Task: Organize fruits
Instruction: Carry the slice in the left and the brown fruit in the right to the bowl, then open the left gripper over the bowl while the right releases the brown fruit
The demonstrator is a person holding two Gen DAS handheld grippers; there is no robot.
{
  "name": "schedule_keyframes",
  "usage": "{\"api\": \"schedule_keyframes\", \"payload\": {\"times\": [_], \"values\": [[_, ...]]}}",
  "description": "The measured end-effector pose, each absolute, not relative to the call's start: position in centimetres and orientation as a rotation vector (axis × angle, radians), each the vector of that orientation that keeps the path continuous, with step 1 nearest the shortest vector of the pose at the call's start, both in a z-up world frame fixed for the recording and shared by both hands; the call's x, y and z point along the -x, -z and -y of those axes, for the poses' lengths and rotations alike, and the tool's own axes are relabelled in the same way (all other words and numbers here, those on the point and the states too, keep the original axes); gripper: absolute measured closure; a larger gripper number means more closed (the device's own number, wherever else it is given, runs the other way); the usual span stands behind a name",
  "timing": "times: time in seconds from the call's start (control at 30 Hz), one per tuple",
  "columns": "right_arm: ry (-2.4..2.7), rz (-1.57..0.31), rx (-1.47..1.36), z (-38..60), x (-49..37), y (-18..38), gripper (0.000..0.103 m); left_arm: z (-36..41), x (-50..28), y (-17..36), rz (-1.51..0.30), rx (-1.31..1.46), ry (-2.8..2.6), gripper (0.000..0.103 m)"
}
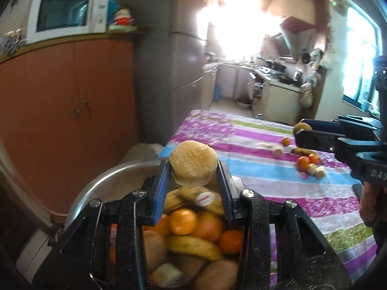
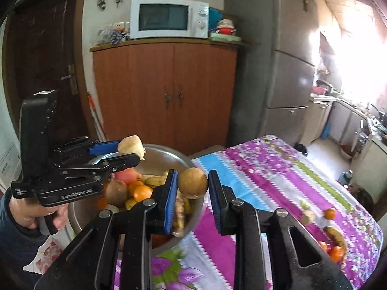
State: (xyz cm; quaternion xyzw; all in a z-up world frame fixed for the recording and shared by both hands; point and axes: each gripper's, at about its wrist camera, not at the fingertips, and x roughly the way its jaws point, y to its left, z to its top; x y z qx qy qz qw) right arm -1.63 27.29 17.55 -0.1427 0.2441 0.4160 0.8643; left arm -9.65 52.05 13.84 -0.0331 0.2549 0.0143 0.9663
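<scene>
Bowl (image 1: 113, 176) mostly hidden behind left gripper (image 1: 193, 178); far fruits (image 1: 307, 163) blurred.

Right tool (image 2: 193, 188) gripping a brown round fruit (image 2: 193, 185) beside the metal bowl (image 2: 169, 155), left tool (image 2: 129, 151) holding a pale chunk (image 2: 130, 147)

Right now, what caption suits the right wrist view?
Right gripper carrying a round brown fruit toward the fruit-filled metal bowl.

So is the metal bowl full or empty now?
Nearly full: the metal bowl holds piled oranges, bananas and kiwis, heaped close to its rim.
</scene>
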Motion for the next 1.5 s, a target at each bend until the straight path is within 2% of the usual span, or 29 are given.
{"api": "schedule_keyframes", "payload": {"times": [0.43, 1.5], "values": [[-0.936, -0.568, 0.336, -33.0, 1.5, -15.0, 0.075, -54.8, 9.9, -12.2, -0.558, 0.098, -0.053, 0.064], [-0.955, -0.635, 0.360, -35.3, 0.1, -12.5, 0.075, -57.1, 9.3, -12.0, -0.596, 0.102, -0.045, 0.063]]}}
